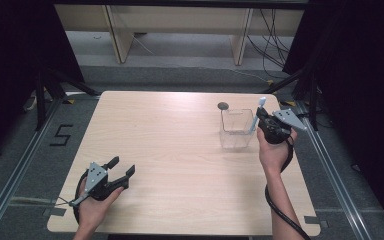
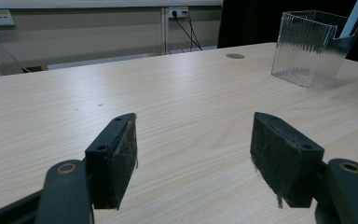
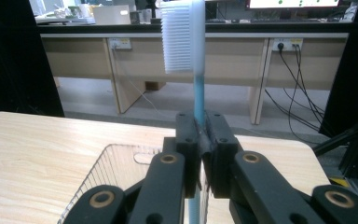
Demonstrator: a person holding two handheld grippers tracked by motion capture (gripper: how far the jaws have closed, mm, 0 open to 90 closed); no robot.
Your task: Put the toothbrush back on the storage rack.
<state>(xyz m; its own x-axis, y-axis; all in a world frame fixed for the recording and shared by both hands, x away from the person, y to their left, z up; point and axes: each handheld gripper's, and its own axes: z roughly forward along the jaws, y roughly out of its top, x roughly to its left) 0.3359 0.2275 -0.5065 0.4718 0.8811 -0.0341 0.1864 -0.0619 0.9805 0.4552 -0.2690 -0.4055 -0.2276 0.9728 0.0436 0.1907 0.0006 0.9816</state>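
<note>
A clear ribbed plastic container (image 1: 237, 128) stands on the wooden table (image 1: 180, 150) at the right; it also appears far off as a container (image 2: 310, 46) in the left gripper view. My right gripper (image 3: 199, 140) is shut on the blue handle of a toothbrush (image 3: 186, 37), which stands upright with white bristles at the top. The toothbrush (image 1: 258, 112) is at the container's right wall, its lower end inside the rim. My left gripper (image 1: 122, 167) rests open near the table's front left, its jaws wide apart above bare wood, pads (image 2: 279, 156) empty.
A small round grey cable port (image 1: 223, 105) sits in the table behind the container. Desks and cables stand beyond the far edge. Dark stands and curtains flank both sides. A floor mark "5" (image 1: 60, 135) lies left of the table.
</note>
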